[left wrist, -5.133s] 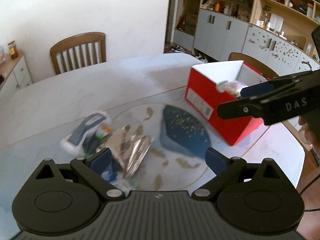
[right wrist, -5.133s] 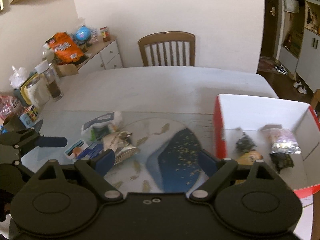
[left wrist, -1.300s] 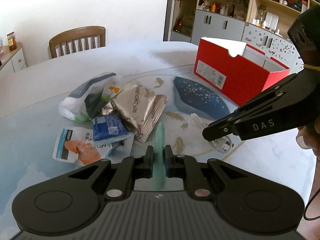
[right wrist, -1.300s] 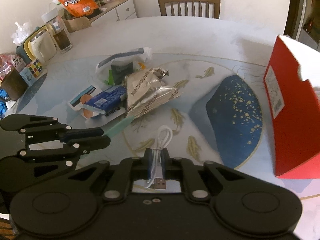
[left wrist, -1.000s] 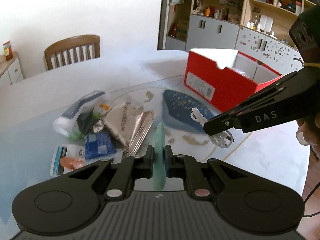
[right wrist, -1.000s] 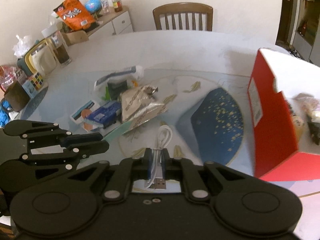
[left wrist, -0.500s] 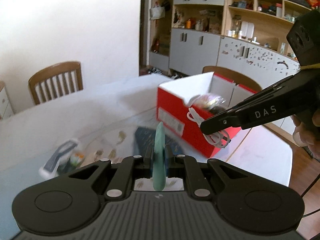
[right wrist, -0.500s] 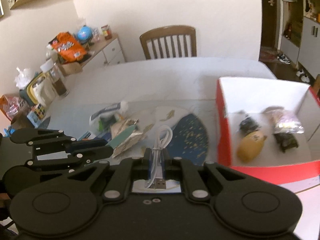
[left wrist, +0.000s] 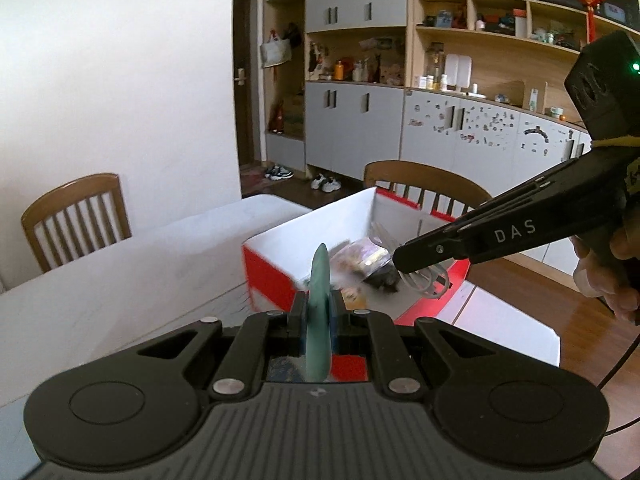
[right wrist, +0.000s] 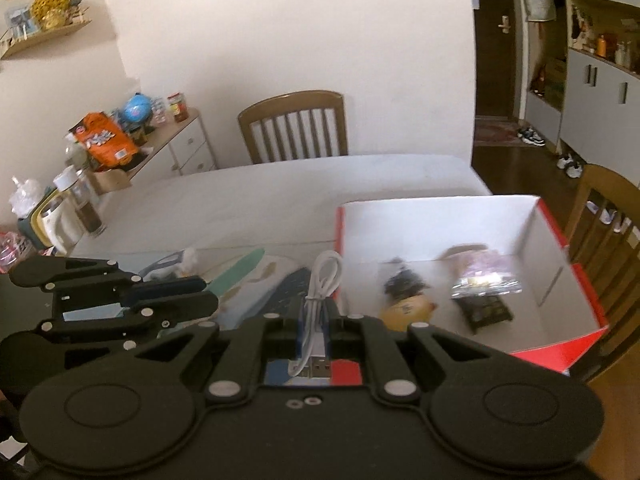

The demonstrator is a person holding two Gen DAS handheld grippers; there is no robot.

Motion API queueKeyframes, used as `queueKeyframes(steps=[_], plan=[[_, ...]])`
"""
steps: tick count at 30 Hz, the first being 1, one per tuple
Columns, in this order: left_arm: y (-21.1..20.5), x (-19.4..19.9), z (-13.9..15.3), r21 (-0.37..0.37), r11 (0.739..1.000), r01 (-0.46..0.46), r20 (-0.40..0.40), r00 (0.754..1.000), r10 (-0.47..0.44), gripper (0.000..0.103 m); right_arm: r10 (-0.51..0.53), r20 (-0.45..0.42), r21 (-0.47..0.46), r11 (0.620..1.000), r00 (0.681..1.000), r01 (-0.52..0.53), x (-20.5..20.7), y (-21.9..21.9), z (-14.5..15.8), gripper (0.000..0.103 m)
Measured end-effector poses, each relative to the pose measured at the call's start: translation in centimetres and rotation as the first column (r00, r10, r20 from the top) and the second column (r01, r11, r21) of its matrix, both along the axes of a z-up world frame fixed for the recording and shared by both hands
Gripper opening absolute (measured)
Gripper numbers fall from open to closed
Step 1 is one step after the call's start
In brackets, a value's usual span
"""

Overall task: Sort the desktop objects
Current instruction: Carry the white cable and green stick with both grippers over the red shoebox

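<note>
Place: I see a home dining room | dining table [right wrist: 280,192], wooden chairs [right wrist: 294,128], shelving wall [left wrist: 480,40], shoes by door [left wrist: 326,182]

Box [right wrist: 552,240] on the table [right wrist: 280,192], toward its right end, with a chair [right wrist: 294,128] behind the table's far side and another [right wrist: 600,216] just right of the box. Inside the box, three or four small items [right wrist: 404,284] on the floor. Left of the box, packets [right wrist: 176,260] on the table; beyond the table's left end, a cabinet [right wrist: 176,148] against the wall.
</note>
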State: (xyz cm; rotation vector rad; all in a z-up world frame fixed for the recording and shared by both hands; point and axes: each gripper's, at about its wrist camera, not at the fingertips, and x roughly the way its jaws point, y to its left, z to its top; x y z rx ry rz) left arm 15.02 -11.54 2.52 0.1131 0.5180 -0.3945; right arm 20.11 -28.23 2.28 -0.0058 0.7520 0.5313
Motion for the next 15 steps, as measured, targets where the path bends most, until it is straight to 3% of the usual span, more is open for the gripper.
queueKeyframes(steps=[15], plan=[[-6.6, 6.4, -0.9, 0.014, 0.999, 0.039, -0.053, 0.998, -0.038, 0.009, -0.053, 0.011, -0.025, 0.998, 0.999, 0.053, 5.1, -7.6, -0.7, 0.009]])
